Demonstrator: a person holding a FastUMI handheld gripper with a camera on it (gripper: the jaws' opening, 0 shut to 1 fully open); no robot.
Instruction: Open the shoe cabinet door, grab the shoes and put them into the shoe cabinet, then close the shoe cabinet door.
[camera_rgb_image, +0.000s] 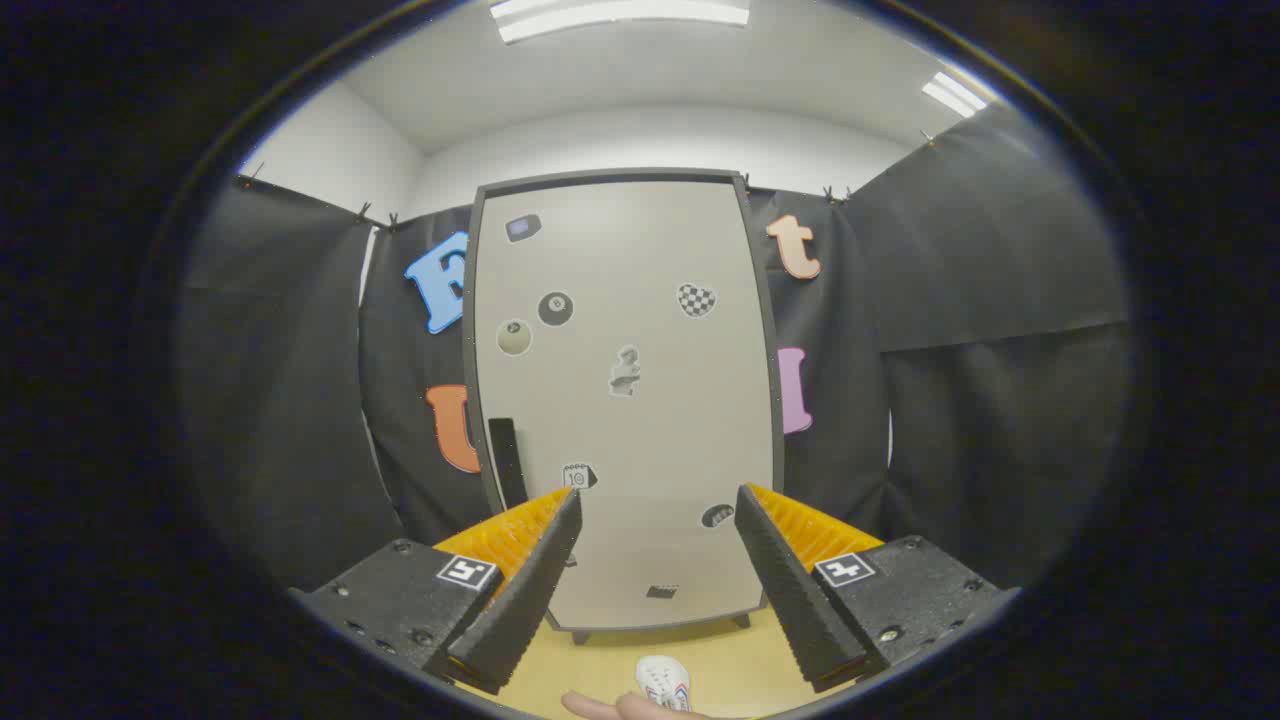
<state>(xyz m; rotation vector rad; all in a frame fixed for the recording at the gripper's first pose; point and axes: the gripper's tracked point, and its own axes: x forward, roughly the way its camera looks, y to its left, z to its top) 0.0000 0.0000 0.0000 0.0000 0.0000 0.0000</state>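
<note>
A tall pale grey shoe cabinet (625, 400) with a dark frame stands ahead, its door shut and dotted with several stickers. A dark vertical handle (507, 462) sits on the door's left side, just above and beyond my left finger. My gripper (658, 505) is open, fingers spread wide with nothing between them, facing the lower part of the door. On the yellow floor (600, 665) below the fingers lies a white shoe (664, 682), with a person's hand (615, 707) touching it.
Black cloth walls hang on both sides and behind the cabinet. The cabinet rests on short feet (580, 636) on the yellow floor. White walls and ceiling lights rise above the cloth.
</note>
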